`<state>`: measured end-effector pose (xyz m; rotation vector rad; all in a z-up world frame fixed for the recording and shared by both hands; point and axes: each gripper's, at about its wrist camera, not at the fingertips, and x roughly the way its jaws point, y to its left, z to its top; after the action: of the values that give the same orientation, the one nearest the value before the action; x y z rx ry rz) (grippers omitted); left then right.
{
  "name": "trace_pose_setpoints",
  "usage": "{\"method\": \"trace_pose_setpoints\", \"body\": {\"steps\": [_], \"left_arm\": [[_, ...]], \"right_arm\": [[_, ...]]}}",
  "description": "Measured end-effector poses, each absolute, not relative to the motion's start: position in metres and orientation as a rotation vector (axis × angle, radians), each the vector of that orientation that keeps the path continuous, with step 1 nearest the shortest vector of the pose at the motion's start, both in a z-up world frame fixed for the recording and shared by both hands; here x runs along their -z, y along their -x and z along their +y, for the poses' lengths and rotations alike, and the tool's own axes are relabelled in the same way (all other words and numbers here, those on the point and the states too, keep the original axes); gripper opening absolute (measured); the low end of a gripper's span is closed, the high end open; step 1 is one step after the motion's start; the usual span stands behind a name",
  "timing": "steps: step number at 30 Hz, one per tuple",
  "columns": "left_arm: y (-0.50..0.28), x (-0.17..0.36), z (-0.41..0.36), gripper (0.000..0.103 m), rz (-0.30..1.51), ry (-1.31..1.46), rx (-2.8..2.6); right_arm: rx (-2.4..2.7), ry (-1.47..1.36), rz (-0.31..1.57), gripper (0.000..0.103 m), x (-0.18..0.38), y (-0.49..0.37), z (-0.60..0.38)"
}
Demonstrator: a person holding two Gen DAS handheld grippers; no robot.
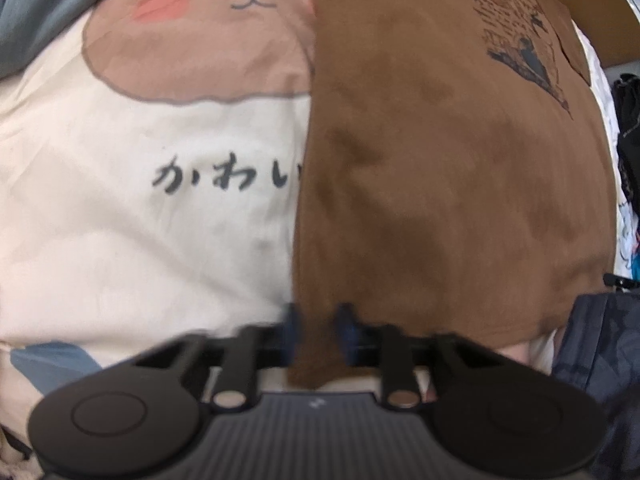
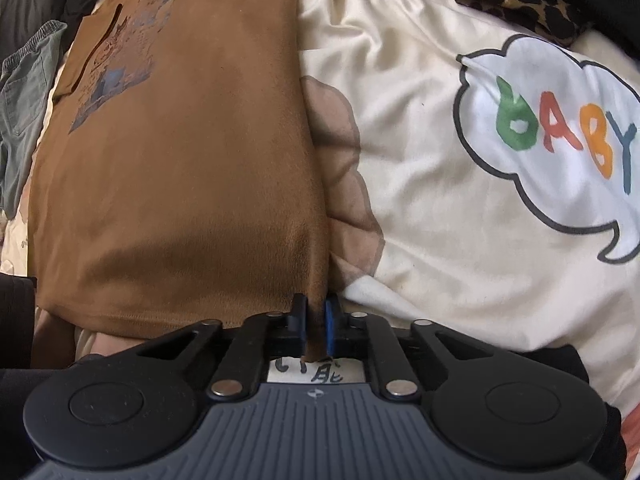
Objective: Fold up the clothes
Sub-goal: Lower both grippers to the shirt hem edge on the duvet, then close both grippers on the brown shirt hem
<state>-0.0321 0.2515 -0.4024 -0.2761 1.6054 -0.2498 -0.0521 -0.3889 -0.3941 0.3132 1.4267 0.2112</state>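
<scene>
I see the brown shirt (image 1: 432,168) lying flat on the cream bedspread (image 1: 120,220), print side up, its graphic (image 1: 520,28) at the far end from both cameras. My left gripper (image 1: 318,320) is closed on the shirt's near hem at one corner; the fabric edge runs between the pads and hangs below them, though this view is blurred. My right gripper (image 2: 316,316) is likewise clamped on the shirt (image 2: 180,160) at the opposite near corner, a narrow pinch of brown cloth pressed between the black and blue pads. Both tools point steeply down at the bed. The bedspread (image 2: 420,160) carries a bear face (image 1: 224,20), black script (image 1: 224,178) and a speech bubble reading BABY (image 2: 560,136). Grey-green trousers (image 2: 24,112) lie just beside the shirt's far side in the right view. A leopard-print cloth (image 2: 516,0) sits well apart near the top edge.
</scene>
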Motion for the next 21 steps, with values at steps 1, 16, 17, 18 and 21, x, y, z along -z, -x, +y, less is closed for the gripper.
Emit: {"method": "trace_pose_setpoints", "body": {"steps": [1, 16, 17, 18, 21], "left_arm": [[0.032, 0.4, 0.252, 0.003, 1.601, 0.28, 0.25], [0.019, 0.404, 0.247, 0.02, 1.628, 0.242, 0.255], [0.018, 0.405, 0.247, 0.022, 1.627, 0.247, 0.255], [0.017, 0.406, 0.248, 0.025, 1.626, 0.261, 0.254], [0.015, 0.409, 0.25, 0.031, 1.615, 0.29, 0.256]], "right_arm": [[-0.212, -0.312, 1.425, 0.004, 0.393, 0.054, -0.389], [-0.164, -0.301, 1.434, 0.012, 0.391, 0.054, -0.387], [-0.166, -0.298, 1.439, 0.013, 0.392, 0.053, -0.387], [-0.17, -0.293, 1.445, 0.013, 0.393, 0.052, -0.387], [-0.185, -0.261, 1.458, 0.016, 0.395, 0.05, -0.381]]}}
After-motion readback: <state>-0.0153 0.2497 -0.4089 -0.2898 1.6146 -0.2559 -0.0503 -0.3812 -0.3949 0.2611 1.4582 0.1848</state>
